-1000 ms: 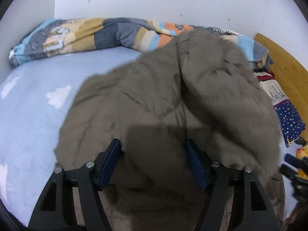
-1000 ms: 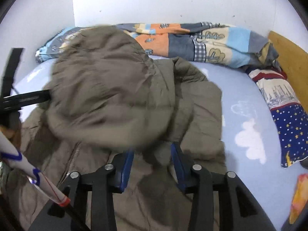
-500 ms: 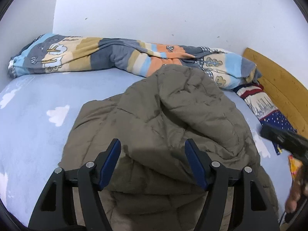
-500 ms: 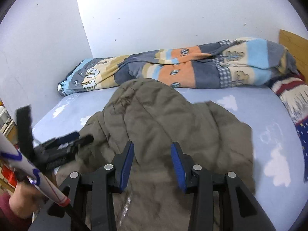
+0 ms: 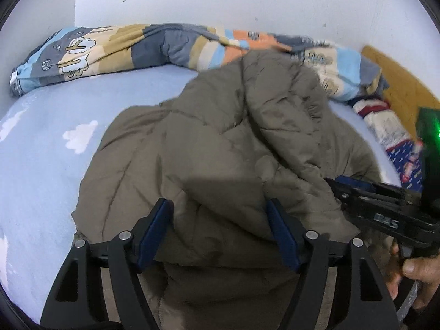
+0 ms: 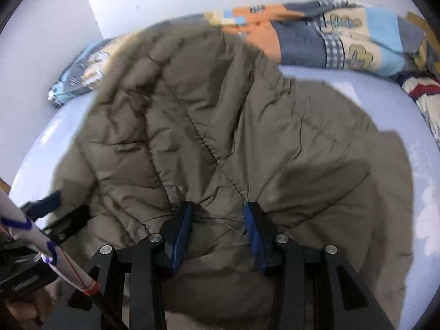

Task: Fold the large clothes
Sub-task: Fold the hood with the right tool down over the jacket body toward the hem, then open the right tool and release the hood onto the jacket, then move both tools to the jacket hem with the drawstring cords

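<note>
An olive-brown quilted jacket [image 5: 247, 137] lies bunched on the light blue bed sheet [image 5: 49, 143]. My left gripper [image 5: 218, 203] hovers at its near edge. Its jaws are wide and opening, with a thick fold of the jacket between them and no clear squeeze. My right gripper [image 6: 219, 206] is shut on a puckered bunch of the jacket [image 6: 220, 115], and creases radiate from its pads. In the left wrist view the right gripper [image 5: 341, 184] reaches in from the right, held by a hand [image 5: 415, 269]. The left gripper's fingers [image 6: 49, 200] show at the left edge of the right wrist view.
A patchwork quilt [image 5: 143, 46] lies rolled along the white wall. A star-patterned pillow [image 5: 407, 159] and a wooden headboard [image 5: 398, 74] are at the right. Open sheet lies left of the jacket. A white rod with blue marks [image 6: 55, 258] crosses the lower left of the right wrist view.
The jacket's flap, in the air a second ago, has dropped onto the rest of the jacket. My right gripper has swung in close to the jacket. The left gripper's jaws look slightly wider.
</note>
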{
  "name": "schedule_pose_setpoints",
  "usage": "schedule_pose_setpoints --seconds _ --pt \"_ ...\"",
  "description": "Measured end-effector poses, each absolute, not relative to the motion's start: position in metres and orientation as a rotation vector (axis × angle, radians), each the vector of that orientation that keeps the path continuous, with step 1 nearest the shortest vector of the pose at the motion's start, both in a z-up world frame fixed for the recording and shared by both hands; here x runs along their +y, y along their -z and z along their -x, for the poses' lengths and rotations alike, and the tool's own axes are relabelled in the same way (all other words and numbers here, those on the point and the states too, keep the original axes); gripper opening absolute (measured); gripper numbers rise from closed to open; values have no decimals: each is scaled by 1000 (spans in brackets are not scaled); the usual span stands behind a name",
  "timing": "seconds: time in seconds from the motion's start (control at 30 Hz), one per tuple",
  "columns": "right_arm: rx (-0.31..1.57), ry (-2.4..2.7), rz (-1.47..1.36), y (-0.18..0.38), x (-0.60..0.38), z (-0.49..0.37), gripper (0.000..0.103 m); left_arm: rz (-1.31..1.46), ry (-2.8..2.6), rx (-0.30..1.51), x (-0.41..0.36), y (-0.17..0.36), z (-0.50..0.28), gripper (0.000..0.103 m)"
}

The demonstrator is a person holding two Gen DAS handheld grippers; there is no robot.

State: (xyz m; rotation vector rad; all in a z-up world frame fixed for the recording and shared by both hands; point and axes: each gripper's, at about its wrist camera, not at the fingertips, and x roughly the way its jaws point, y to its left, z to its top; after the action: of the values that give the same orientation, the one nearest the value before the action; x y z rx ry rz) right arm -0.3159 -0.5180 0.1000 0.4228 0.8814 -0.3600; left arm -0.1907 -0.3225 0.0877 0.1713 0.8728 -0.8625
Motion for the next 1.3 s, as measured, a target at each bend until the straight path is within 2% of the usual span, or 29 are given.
schedule_pose_setpoints --seconds 0.23,0.5,0.67,0.93,1.3 --pt "798 362 -418 -139 -508 368 43 -140 944 756 -321 -113 211 72" --pt "875 373 -468 -86 -522 373 43 -265 942 875 -342 -76 212 72" --pt "863 372 -492 -92 -523 377 43 -260 952 844 -337 -88 219 72" --pt "742 342 -516 -152 -486 442 43 -214 957 790 -280 -128 248 72" --pt "858 329 -521 -124 -393 546 43 -204 864 900 -168 -92 332 72"
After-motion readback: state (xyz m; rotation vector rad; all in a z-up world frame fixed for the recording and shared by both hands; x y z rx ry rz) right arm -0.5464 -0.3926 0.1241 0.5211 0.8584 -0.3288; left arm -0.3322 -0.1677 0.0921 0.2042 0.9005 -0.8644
